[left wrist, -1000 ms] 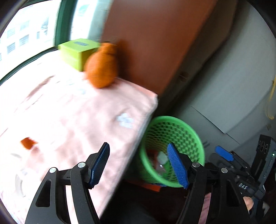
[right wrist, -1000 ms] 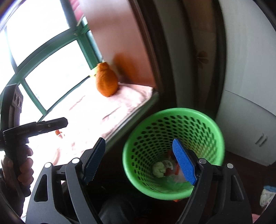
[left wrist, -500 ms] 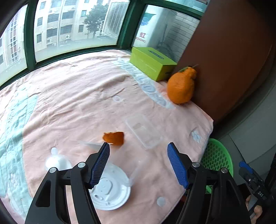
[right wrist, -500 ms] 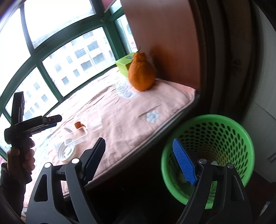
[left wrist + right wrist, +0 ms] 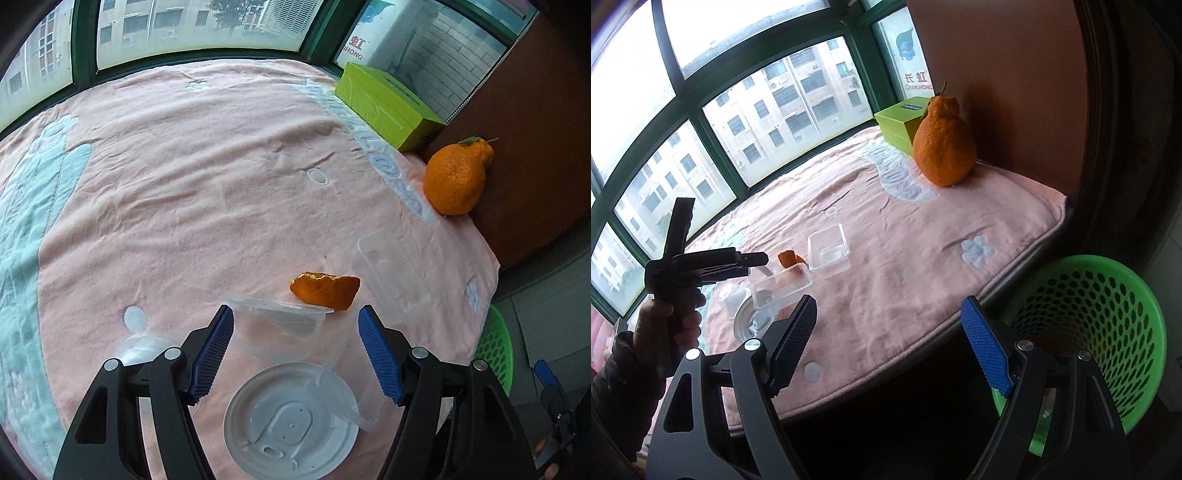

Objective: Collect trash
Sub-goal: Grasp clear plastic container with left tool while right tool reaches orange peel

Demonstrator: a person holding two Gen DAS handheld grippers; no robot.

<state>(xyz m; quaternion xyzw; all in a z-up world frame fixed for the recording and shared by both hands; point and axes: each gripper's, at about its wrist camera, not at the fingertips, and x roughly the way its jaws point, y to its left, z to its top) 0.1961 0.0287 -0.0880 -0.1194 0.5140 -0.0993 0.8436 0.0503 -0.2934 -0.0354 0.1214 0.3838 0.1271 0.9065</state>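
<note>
Left hand-held gripper (image 5: 295,350), jaws wide and empty, above the clear plastic container (image 5: 280,325) just beside the orange peel (image 5: 325,290); squeezing its thin walls may buckle it, flicking the peel away.

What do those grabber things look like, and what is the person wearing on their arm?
Both grabbers match. The left gripper and right gripper have black plastic arms with cut-out holes, silver round bolts, and ridged bright blue pads on the fingertips. The right wrist view shows the left one side-on: a black pistol-style handle in the hand, which comes out of a dark padded sleeve.
</note>
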